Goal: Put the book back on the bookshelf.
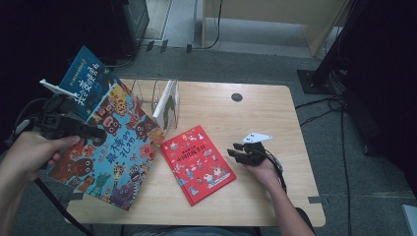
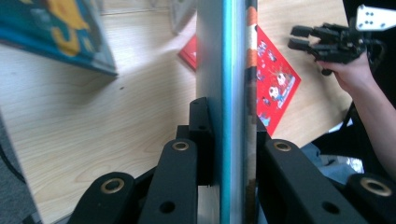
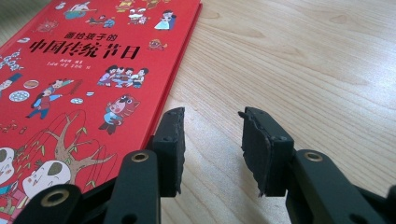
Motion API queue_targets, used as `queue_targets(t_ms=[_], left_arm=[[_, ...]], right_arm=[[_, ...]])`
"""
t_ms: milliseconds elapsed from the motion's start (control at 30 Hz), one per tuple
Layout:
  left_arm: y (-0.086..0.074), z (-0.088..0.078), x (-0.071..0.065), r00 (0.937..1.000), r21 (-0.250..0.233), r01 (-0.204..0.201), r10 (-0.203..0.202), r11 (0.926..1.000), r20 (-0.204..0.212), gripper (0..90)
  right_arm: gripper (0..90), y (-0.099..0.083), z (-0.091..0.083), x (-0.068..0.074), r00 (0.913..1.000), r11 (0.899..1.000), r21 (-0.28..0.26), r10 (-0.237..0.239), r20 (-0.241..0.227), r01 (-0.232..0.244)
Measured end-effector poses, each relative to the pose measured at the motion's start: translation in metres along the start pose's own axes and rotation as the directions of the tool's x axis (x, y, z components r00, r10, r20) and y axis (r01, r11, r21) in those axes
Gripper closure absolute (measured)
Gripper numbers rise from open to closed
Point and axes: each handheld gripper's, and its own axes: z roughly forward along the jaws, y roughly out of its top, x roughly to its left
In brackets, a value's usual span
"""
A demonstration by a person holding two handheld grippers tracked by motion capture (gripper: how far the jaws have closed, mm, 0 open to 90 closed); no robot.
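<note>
My left gripper [image 1: 93,132] is shut on the left edge of a large picture book with cartoon animals [image 1: 115,147], holding it tilted above the table's left side. In the left gripper view that picture book [image 2: 231,84] stands edge-on between the two black jaws of the left gripper [image 2: 229,126]. A red picture book [image 1: 197,164] lies flat at the middle of the table. Just right of it my right gripper [image 1: 237,150] rests low over the wood, open and holding nothing. The right gripper view shows the right gripper [image 3: 210,137] over bare wood beside the red book [image 3: 79,79].
A dark blue book [image 1: 84,78] shows behind the held one at the far left. A clear acrylic book rack [image 1: 147,93] stands at the back with a white book [image 1: 167,103] in it. The wooden table [image 1: 265,113] has a round grommet [image 1: 237,97]. Cables cross the floor at right.
</note>
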Motion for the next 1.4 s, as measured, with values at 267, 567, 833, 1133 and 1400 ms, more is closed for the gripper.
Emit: queue_targets(t_ms=[267, 567, 833, 1133, 1400], left_arm=[[-0.004, -0.020, 0.019, 0.9975, -0.027, 0.054, -0.055, 0.9982, -0.044, 81.3], [0.003, -0.036, 0.036, 0.9906, -0.051, 0.099, -0.103, 0.9938, -0.090, 81.3], [0.017, -0.049, 0.047, 0.9796, -0.089, 0.142, -0.152, 0.9859, -0.131, 81.3], [0.046, -0.056, 0.051, 0.9693, -0.134, 0.165, -0.186, 0.9772, -0.161, 81.4], [0.073, -0.044, 0.051, 0.9684, -0.178, 0.152, -0.183, 0.9722, -0.170, 81.3]], right_arm=[[59.6, 0.000, 0.000, 0.000, 1.0000, 1.000, 0.005, 0.001, 0.001, -0.001], [59.9, -0.001, 0.001, 0.001, 0.9998, 1.000, 0.019, -0.016, 0.007, 0.016], [59.9, -0.001, 0.003, 0.002, 0.9997, 0.999, 0.027, -0.023, 0.005, 0.023], [59.9, -0.001, 0.006, 0.003, 0.9996, 0.999, 0.043, -0.028, 0.003, 0.027], [60.1, -0.001, 0.006, 0.003, 0.9995, 0.999, 0.044, -0.031, 0.000, 0.031]])
